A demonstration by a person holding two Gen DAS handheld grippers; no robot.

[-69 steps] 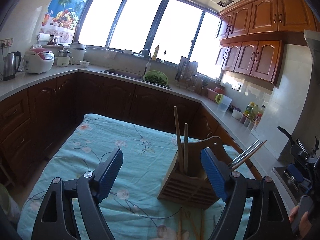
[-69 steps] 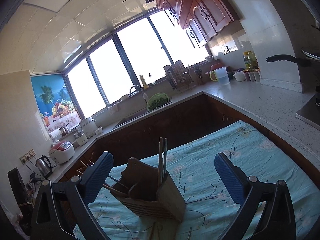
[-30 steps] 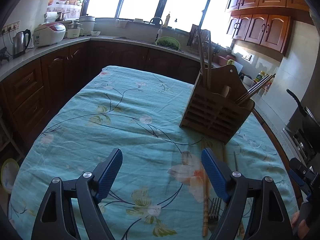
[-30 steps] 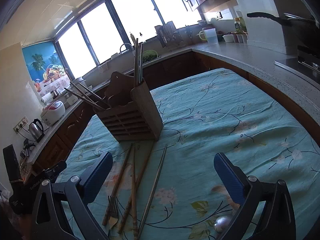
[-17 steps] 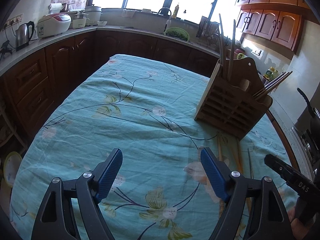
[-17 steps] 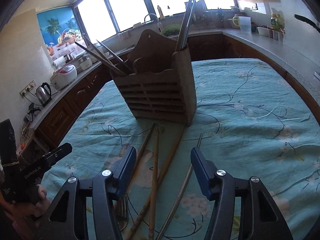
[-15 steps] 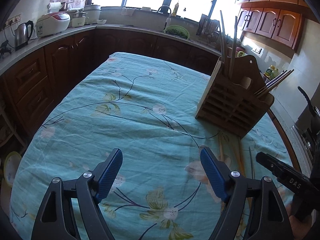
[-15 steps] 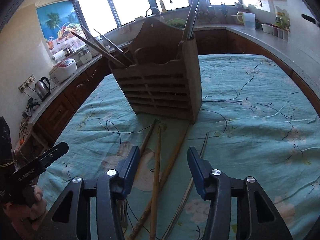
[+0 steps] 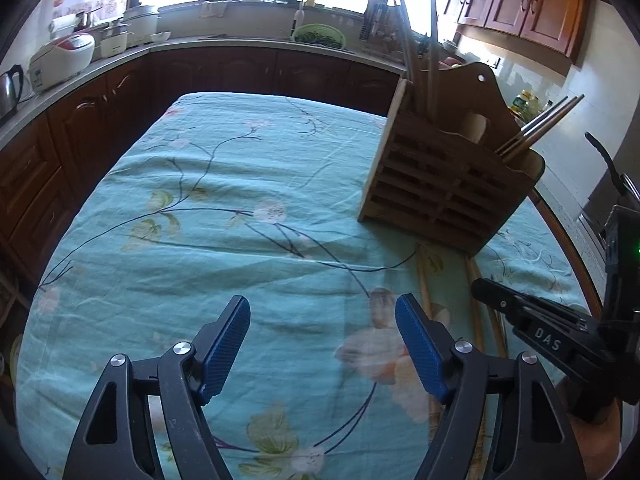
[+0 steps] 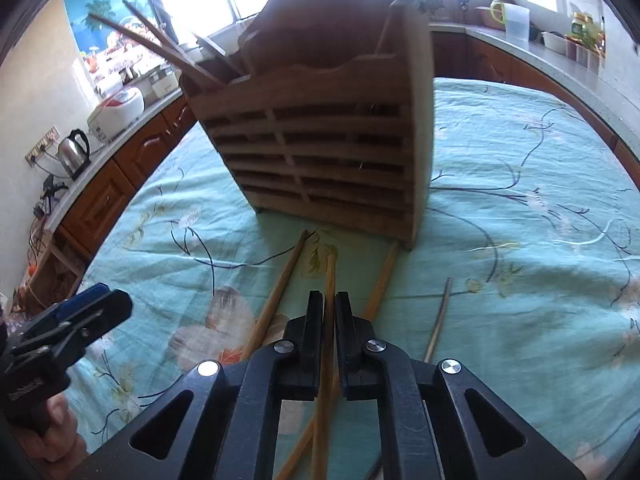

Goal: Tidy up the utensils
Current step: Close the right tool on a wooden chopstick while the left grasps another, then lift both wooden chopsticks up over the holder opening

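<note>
A slatted wooden utensil holder (image 10: 320, 152) stands on the floral blue tablecloth (image 9: 224, 240), with chopsticks (image 9: 420, 52) upright in it and a metal pair (image 9: 540, 128) leaning out. Several wooden chopsticks lie in front of it. My right gripper (image 10: 329, 300) is shut on one chopstick (image 10: 330, 268) that lies pointing at the holder. Two more chopsticks (image 10: 280, 292) (image 10: 382, 280) lie either side of it, and a thin stick (image 10: 440, 316) lies further right. My left gripper (image 9: 322, 312) hovers over bare cloth to the left, jaws closing with nothing between them.
The wooden holder (image 9: 440, 184) sits near the table's right side. Dark cabinets and a counter ring the table, with a rice cooker (image 9: 60, 60), a kettle (image 10: 74, 152) and a sink with a green colander (image 9: 318, 36). A stove with a pan handle (image 9: 604, 160) is at right.
My right gripper came down close to the holder and its jaws closed from wide apart onto one chopstick. My left gripper moved forward over the cloth and its jaws narrowed a little.
</note>
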